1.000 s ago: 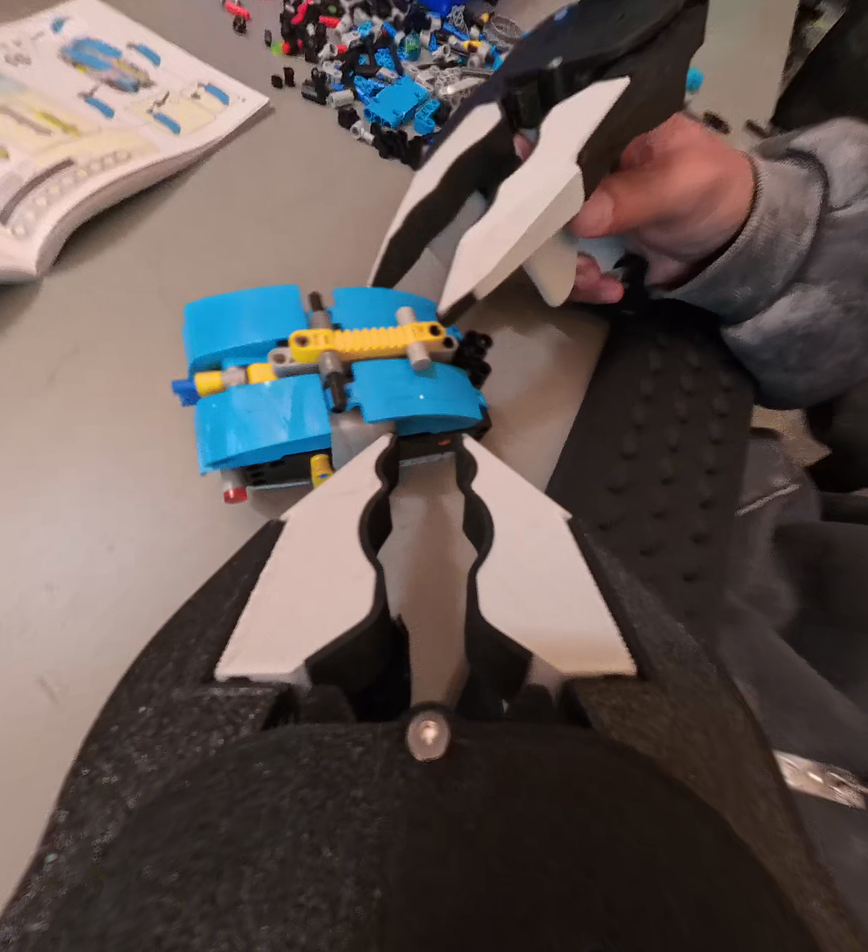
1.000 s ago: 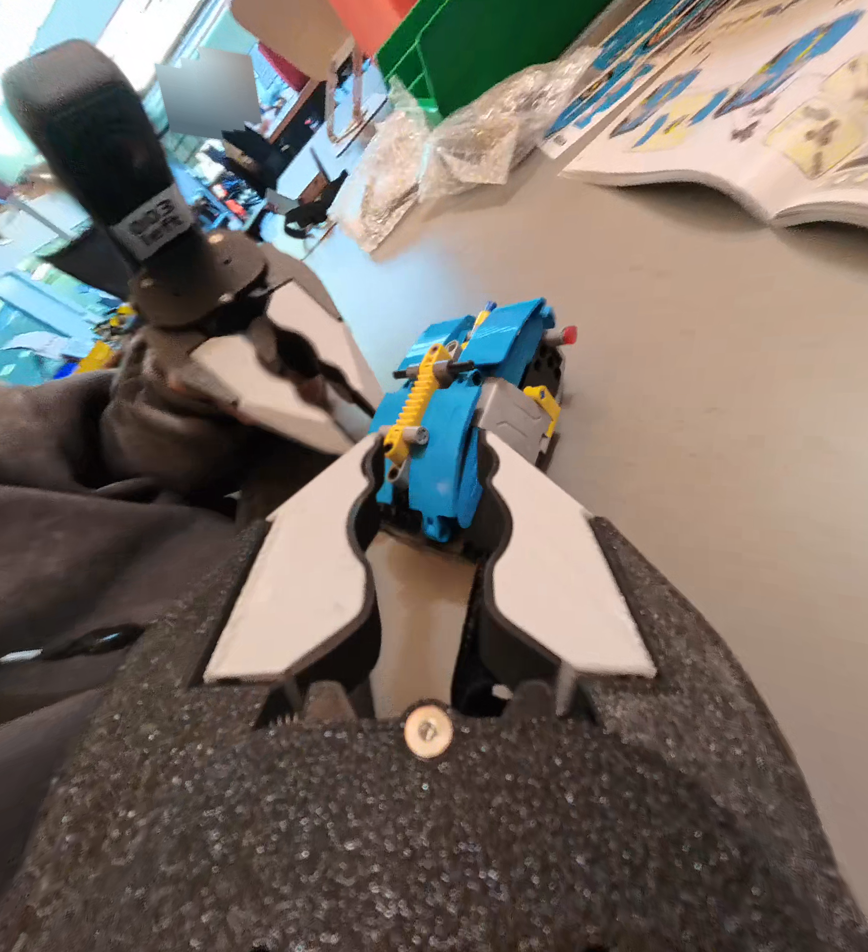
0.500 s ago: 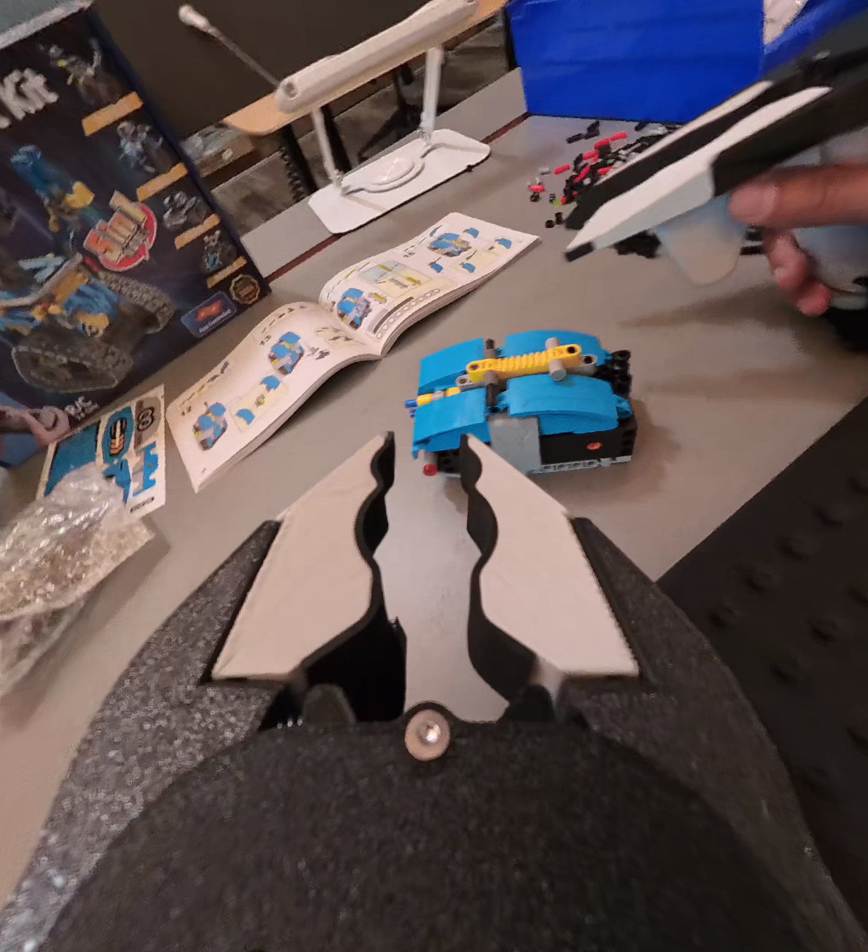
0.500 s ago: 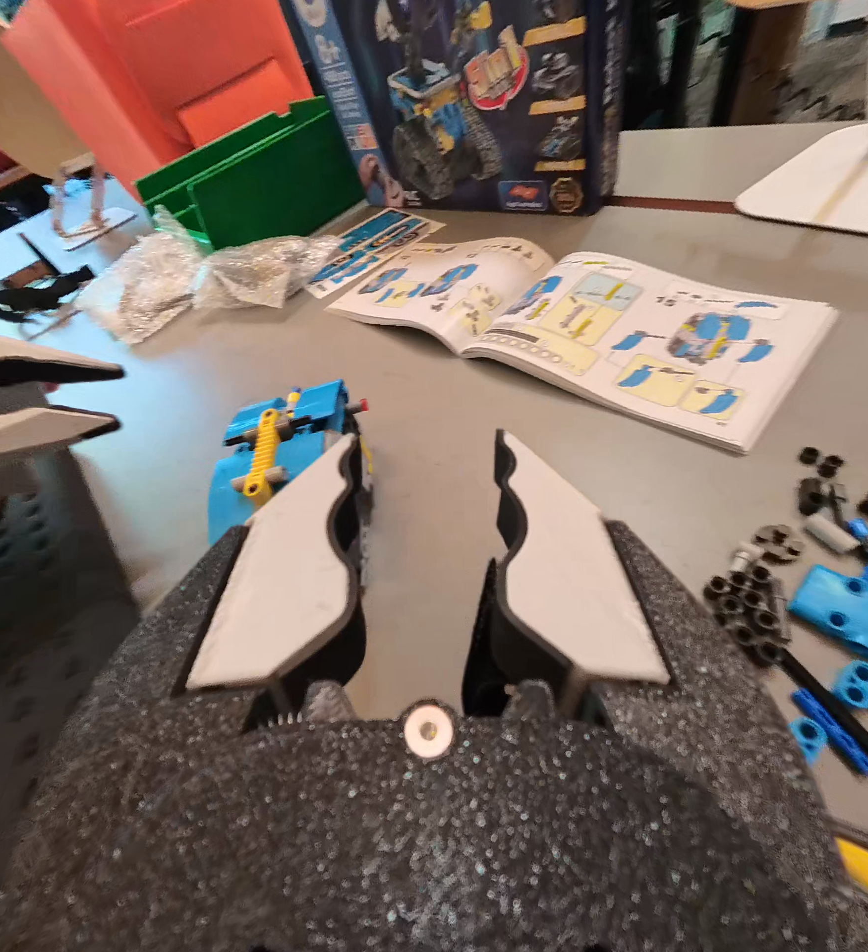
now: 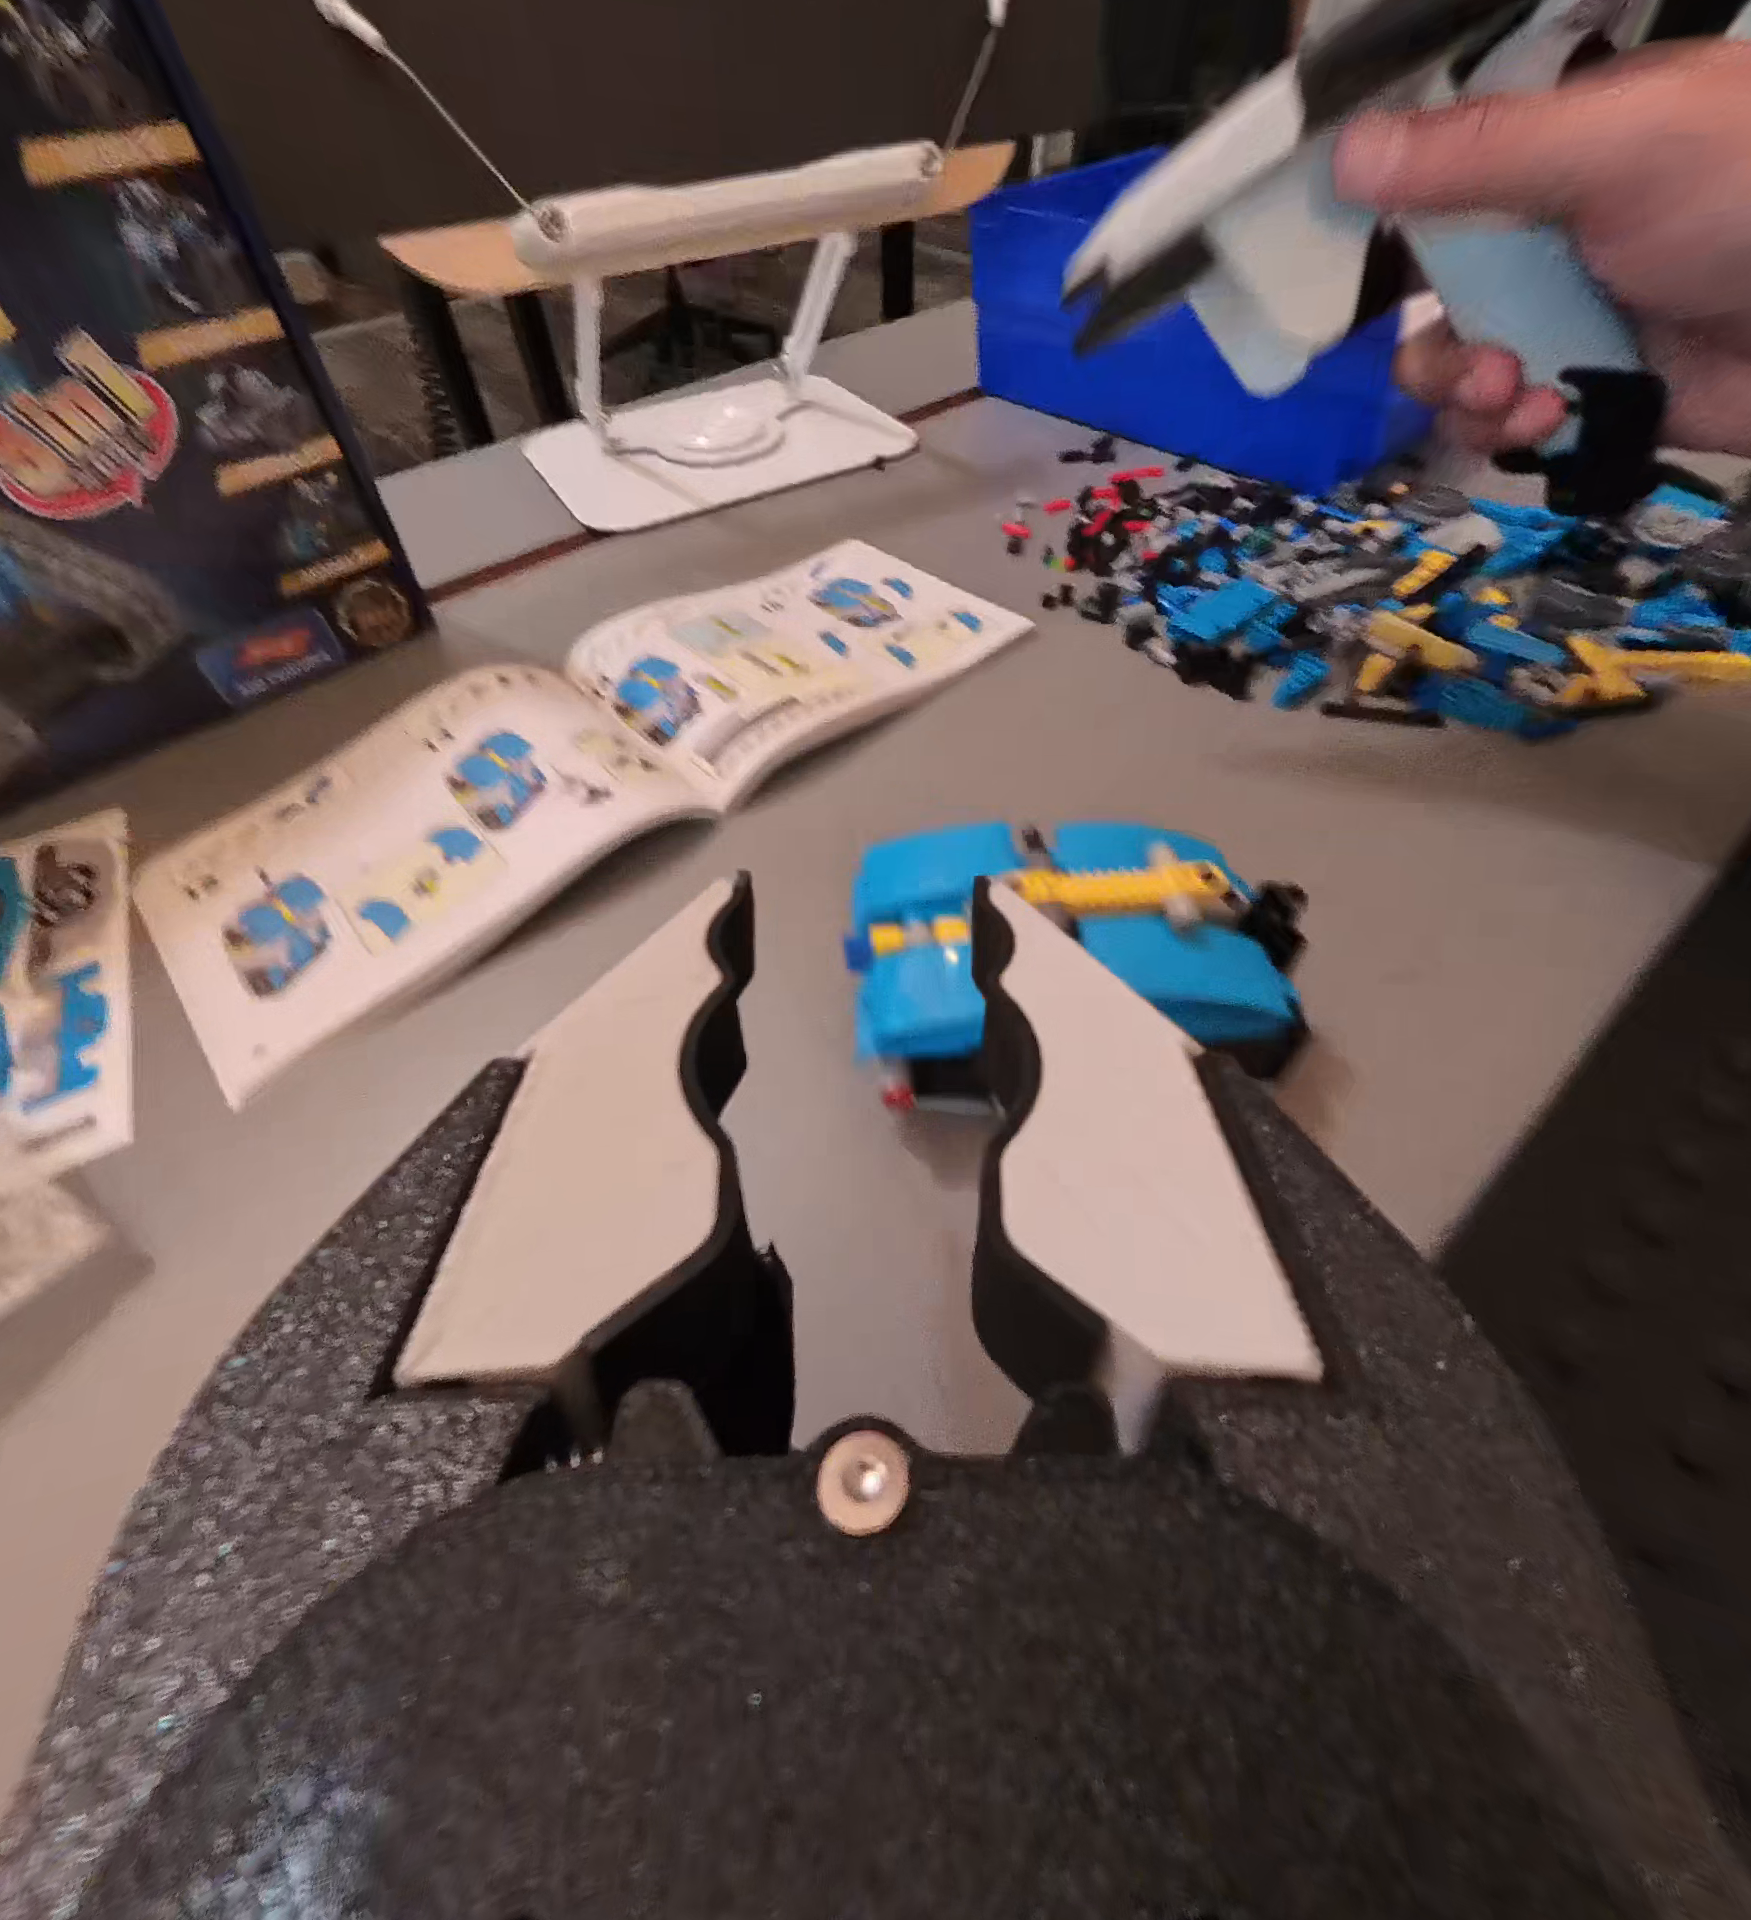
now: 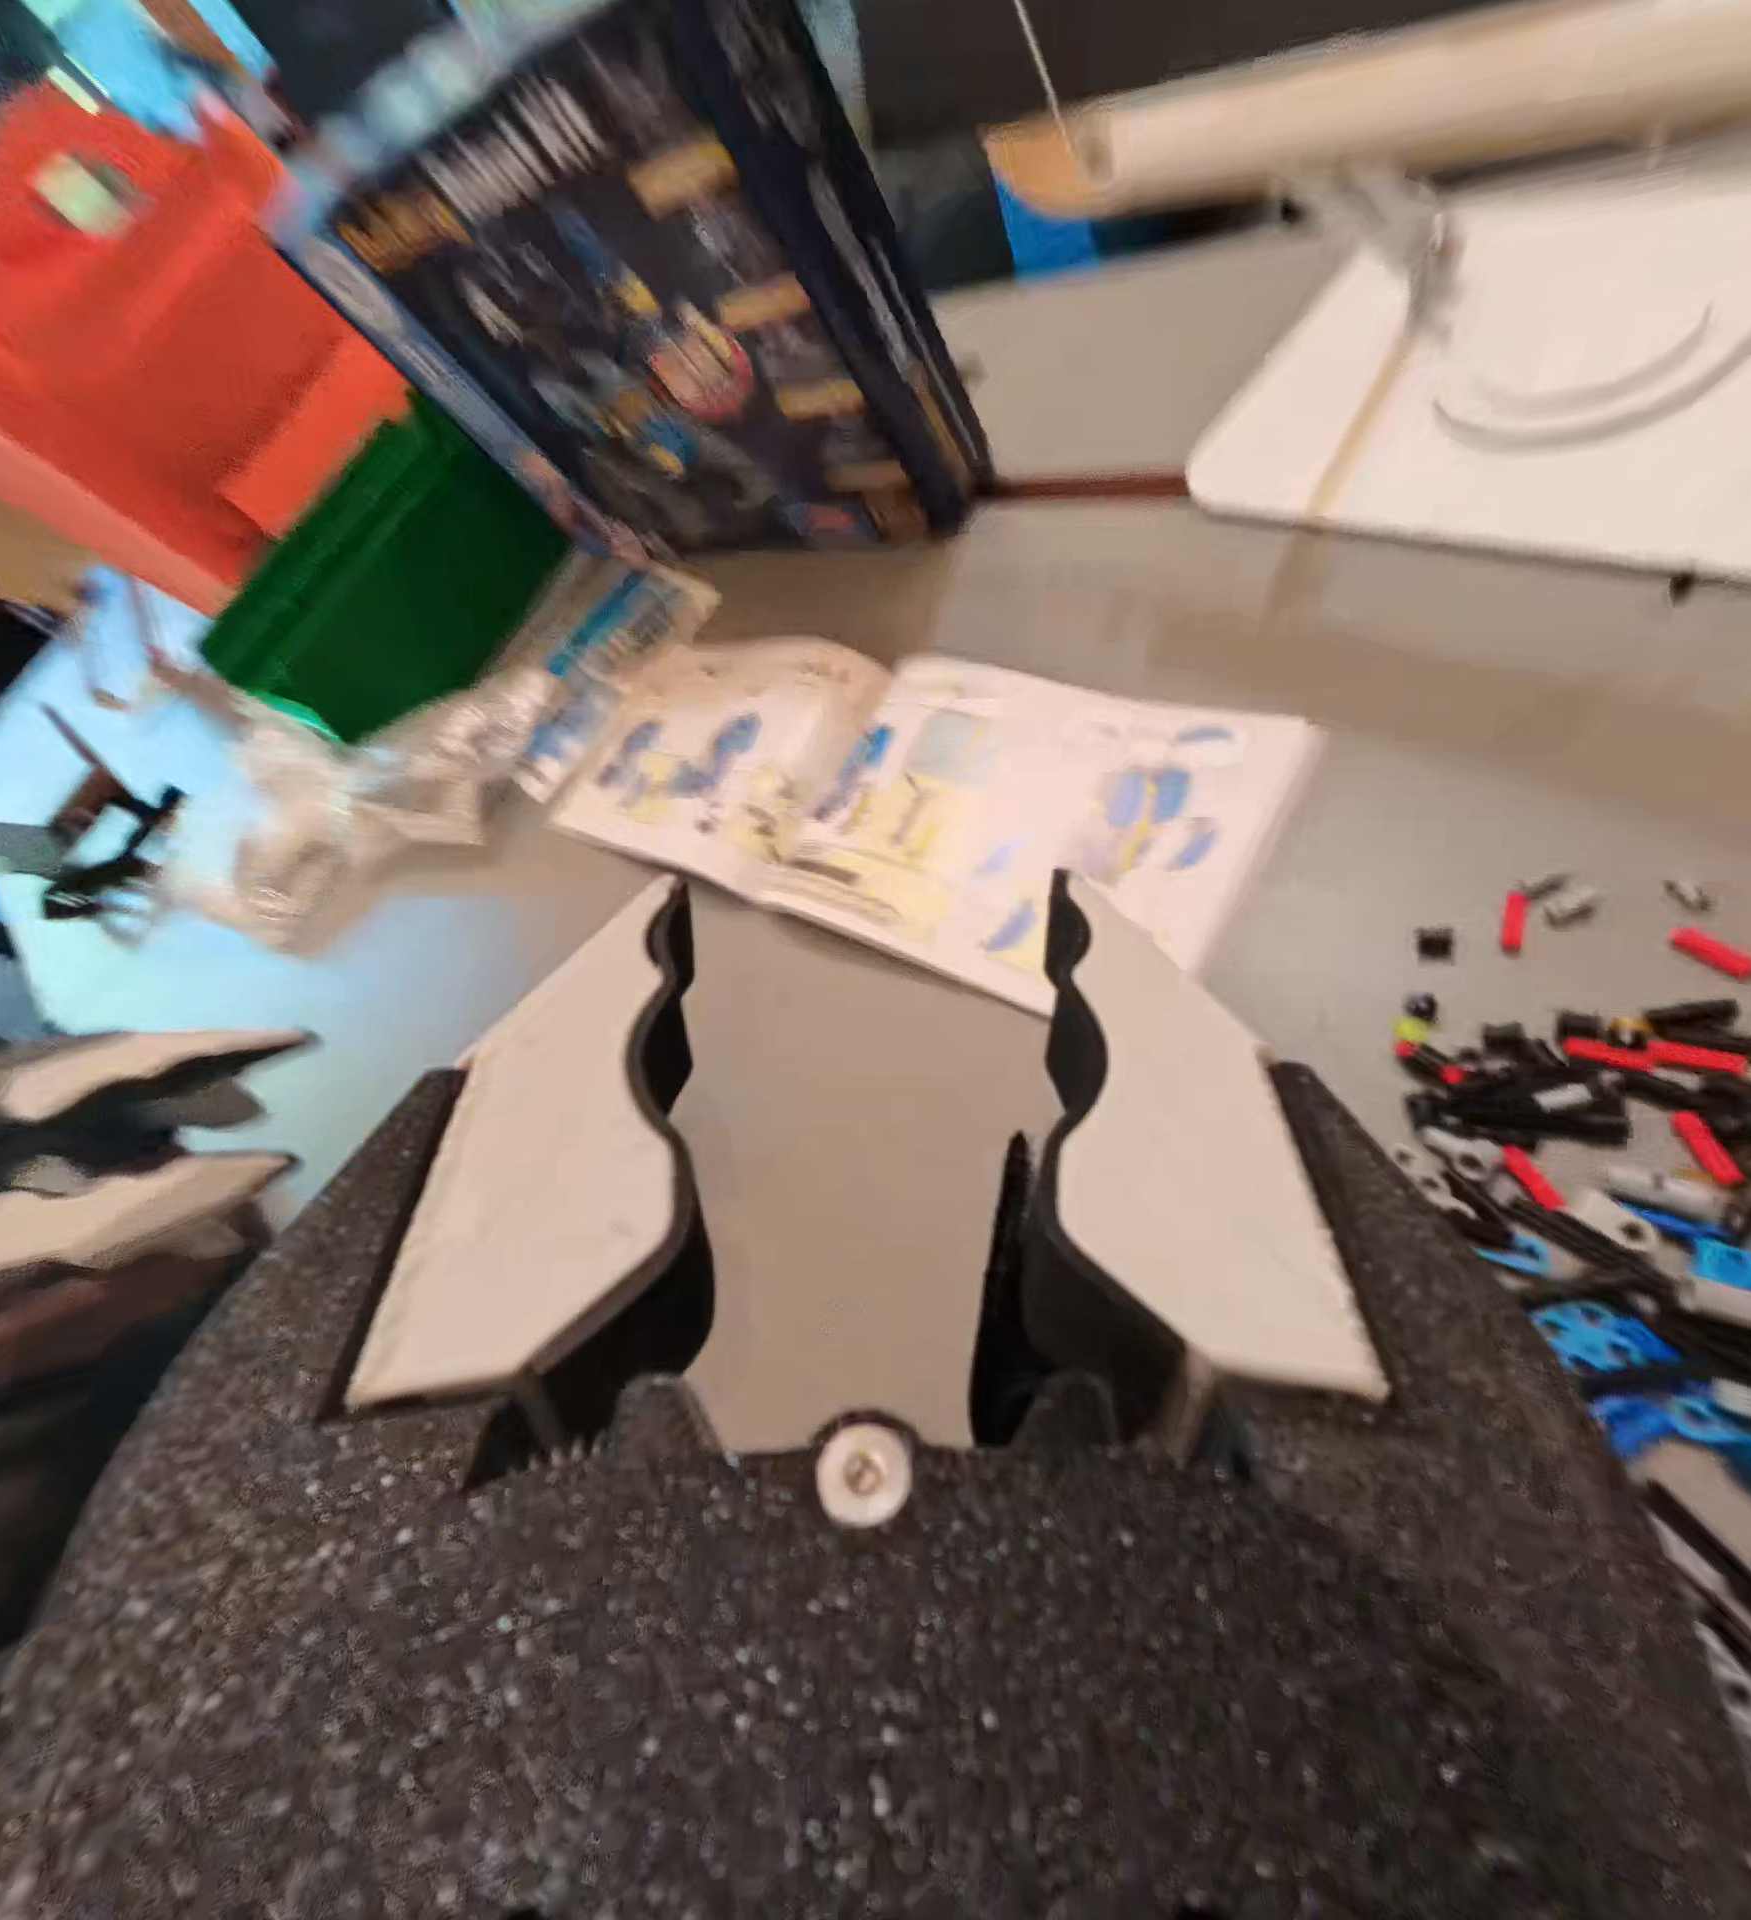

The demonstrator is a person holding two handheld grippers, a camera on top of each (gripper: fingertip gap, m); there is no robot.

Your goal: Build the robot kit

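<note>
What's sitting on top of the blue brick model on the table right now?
A yellow toothed beam lies across the top of the blue brick model, pinned with grey pegs. The left gripper, open and empty, has one finger covering the model's middle, hiding what lies there.

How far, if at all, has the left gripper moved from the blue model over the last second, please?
Yes. The left gripper has drawn back and up from the blue model on the table, empty and open.

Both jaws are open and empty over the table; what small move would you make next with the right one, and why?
Probably swing the right gripper right and down toward the loose parts pile. Its jaws stand open with only bare table between them, the pile lies just to its right, and the blue model sits free beside the open left gripper.
</note>
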